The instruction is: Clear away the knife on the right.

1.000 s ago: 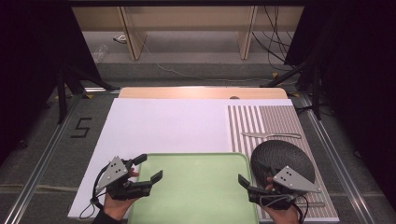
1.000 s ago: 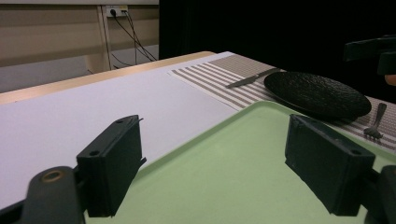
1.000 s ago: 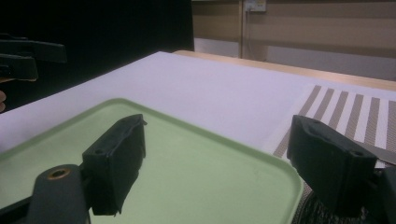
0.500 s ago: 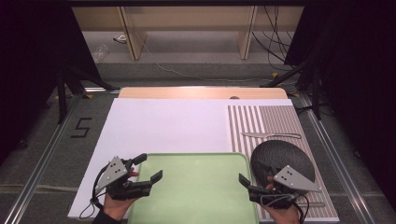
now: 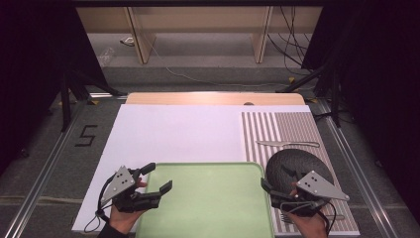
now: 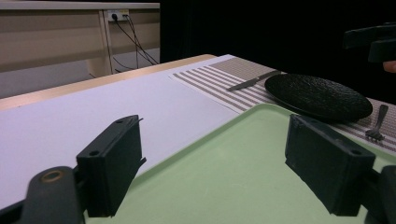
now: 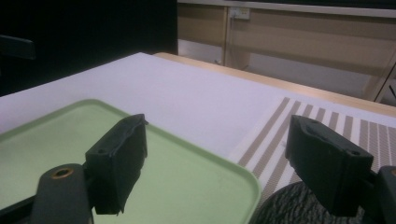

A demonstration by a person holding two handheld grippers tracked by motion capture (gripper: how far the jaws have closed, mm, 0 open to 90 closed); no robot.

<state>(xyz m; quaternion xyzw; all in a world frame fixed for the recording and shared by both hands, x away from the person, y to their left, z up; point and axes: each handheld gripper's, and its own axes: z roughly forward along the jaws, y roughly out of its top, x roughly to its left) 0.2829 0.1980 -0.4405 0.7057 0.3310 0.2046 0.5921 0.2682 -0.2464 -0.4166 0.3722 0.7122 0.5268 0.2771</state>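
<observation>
Honestly, nothing has shifted since a moment ago: my left gripper (image 5: 157,178) and right gripper (image 5: 270,191) still hover with jaws spread, grasping nothing, so the work has not begun. The green tray (image 5: 208,198) lies between them at 6 o'clock, the black plate (image 5: 292,163) just at 3 o'clock of it. Its near edge is cut off, and the fork (image 6: 376,126) (half under my right hand) is hard to read.
</observation>
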